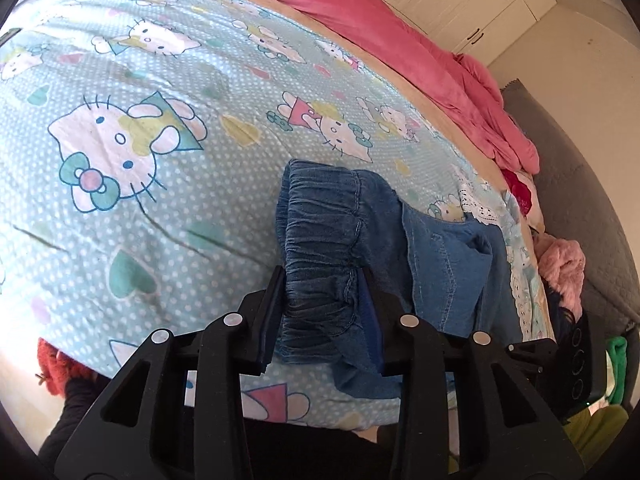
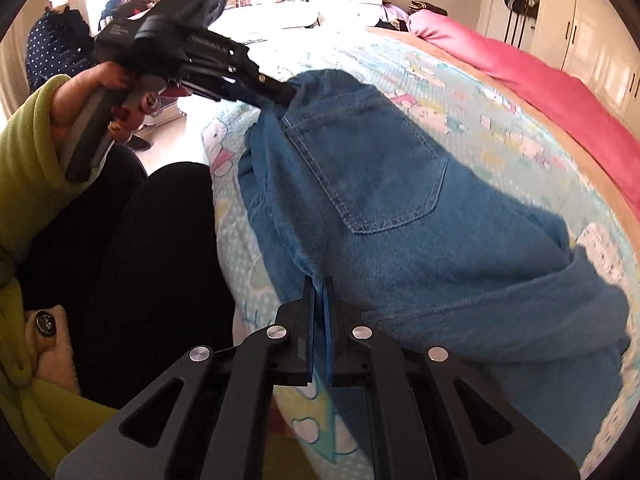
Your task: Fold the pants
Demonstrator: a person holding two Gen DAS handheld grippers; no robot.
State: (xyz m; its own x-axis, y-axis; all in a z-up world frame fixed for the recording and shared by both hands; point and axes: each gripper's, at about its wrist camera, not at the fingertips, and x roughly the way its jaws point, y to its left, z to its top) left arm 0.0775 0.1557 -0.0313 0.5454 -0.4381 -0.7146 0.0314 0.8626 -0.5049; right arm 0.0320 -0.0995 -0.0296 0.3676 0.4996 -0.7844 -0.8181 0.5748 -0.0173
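Left gripper: clenched on the gathered waistband of the pants, at the bed's near edge.
Right gripper: clamped onto a pinch of denim lower down, just beside the back pocket.
Axis: the pants run along the near edge of the bed, waistband to the left and legs bunched to the right.
Nearer hand: both already hold cloth; left has the waistband end.
Condition: blue denim, elastic waist, rumpled, partly doubled over, not yet flat.

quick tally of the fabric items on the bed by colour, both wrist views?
Blue: 1, the blue denim pants with elastic waistband
Light blue: 1, the cartoon-cat printed bedsheet
Pink: 1, the pink quilt along the far edge
Total: 3
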